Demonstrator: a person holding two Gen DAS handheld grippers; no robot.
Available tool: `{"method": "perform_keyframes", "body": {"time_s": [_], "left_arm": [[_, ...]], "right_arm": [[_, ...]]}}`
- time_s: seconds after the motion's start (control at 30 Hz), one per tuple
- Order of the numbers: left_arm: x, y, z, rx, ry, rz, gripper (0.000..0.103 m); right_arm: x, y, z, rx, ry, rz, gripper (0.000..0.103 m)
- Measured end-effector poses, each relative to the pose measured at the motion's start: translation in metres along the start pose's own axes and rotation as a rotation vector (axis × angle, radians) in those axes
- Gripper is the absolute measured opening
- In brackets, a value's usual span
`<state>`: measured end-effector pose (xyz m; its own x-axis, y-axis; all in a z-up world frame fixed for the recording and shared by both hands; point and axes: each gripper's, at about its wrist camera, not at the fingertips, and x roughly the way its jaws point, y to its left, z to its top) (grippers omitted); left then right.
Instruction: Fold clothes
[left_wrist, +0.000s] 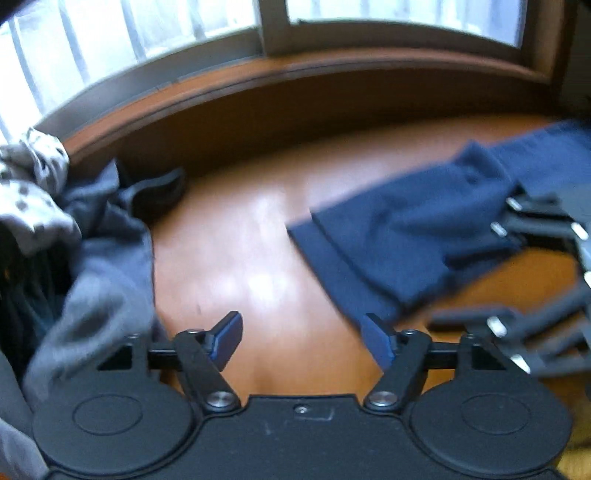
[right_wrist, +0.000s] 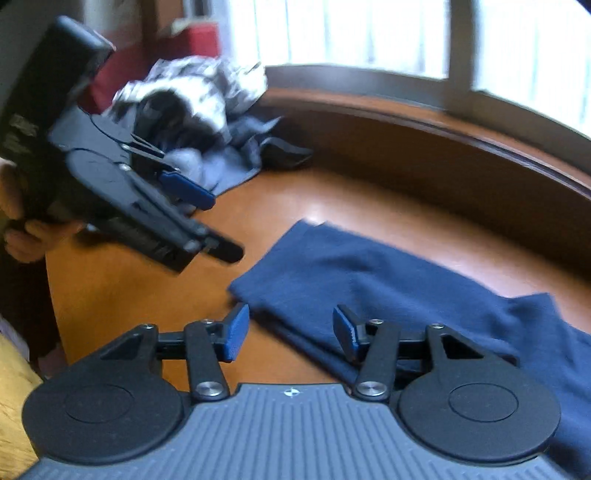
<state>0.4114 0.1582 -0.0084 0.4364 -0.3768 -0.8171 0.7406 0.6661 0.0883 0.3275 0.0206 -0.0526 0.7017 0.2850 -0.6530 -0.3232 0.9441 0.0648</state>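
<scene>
The left gripper (left_wrist: 303, 341) stood with its jaws spread wide and nothing between them, hovering over bare wood of the table (left_wrist: 251, 236). Its blue-padded fingertips (left_wrist: 229, 338) were clear of any cloth, though the right-hand one overlapped the near edge of the navy garment (left_wrist: 399, 236) in the left wrist view (whether it touched, the blur did not let me tell). The right gripper (right_wrist: 291, 332) was likewise wide apart and gripping nothing; its fingers sat low at the near edge of that same navy garment (right_wrist: 388, 280), one on the wood side and one over the cloth.

The navy garment lay flat and partly folded on the table, to the right of the left gripper and running away toward the right edge. Seen from the left wrist, the right gripper (left_wrist: 524, 258) came in from the right rim, its linkages over the cloth.

Farther out, on the left, a heap of other clothes (left_wrist: 92, 229) was piled against the raised wooden ledge: a grey piece (left_wrist: 110, 266) spilling toward the left gripper, and a pale spotted one (left_wrist: 33, 184) on top. A hand (right_wrist: 22, 229) held the left gripper (right_wrist: 207, 221) from behind in the right wrist view, with the heap (right_wrist: 192, 110) behind it. Beyond the ledge (left_wrist: 295, 96) were bright windows (left_wrist: 110, 44).
</scene>
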Motion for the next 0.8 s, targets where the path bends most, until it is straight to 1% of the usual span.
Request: {"method": "perform_keyframes", "body": {"time_s": [0.1, 0.17, 0.27, 0.33, 0.43, 0.5, 0.53, 0.57, 0.63, 0.67, 0.73, 0.8], "left_arm": [[-0.004, -0.002, -0.012, 0.034, -0.011, -0.017, 0.078], [-0.006, -0.003, -0.021, 0.057, -0.019, -0.028, 0.081], [-0.009, -0.003, -0.027, 0.077, -0.037, -0.050, 0.081], [-0.010, -0.003, -0.027, 0.089, -0.054, -0.056, 0.082], [-0.010, 0.000, -0.028, 0.096, -0.070, -0.058, 0.083], [-0.009, 0.001, -0.028, 0.094, -0.072, -0.069, 0.083], [-0.009, 0.002, -0.028, 0.095, -0.074, -0.075, 0.083], [-0.009, 0.002, -0.028, 0.098, -0.075, -0.078, 0.083], [-0.008, 0.002, -0.029, 0.104, -0.074, -0.075, 0.084], [-0.007, 0.002, -0.030, 0.107, -0.073, -0.073, 0.084], [-0.004, 0.004, -0.030, 0.104, -0.068, -0.075, 0.084], [-0.001, 0.006, -0.030, 0.098, -0.059, -0.074, 0.084]], "right_arm": [[0.008, -0.003, 0.001, 0.015, 0.022, -0.023, 0.052], [0.008, -0.006, 0.004, 0.052, 0.021, -0.022, 0.051], [0.005, -0.006, 0.006, 0.116, -0.002, -0.018, 0.051], [0.009, -0.004, 0.007, 0.119, 0.001, -0.044, 0.050], [0.022, -0.002, 0.007, 0.120, 0.029, -0.080, 0.046], [0.025, 0.000, 0.007, 0.118, 0.022, -0.101, 0.040], [0.026, -0.002, 0.008, 0.140, 0.020, -0.108, 0.038], [0.026, -0.004, 0.008, 0.167, 0.018, -0.113, 0.031], [0.025, -0.016, 0.009, 0.269, 0.011, -0.080, 0.026], [0.024, -0.024, 0.008, 0.331, 0.007, -0.055, 0.020], [0.024, -0.034, 0.006, 0.418, -0.002, -0.029, 0.018], [0.024, -0.043, 0.004, 0.499, -0.010, -0.007, 0.012]]}}
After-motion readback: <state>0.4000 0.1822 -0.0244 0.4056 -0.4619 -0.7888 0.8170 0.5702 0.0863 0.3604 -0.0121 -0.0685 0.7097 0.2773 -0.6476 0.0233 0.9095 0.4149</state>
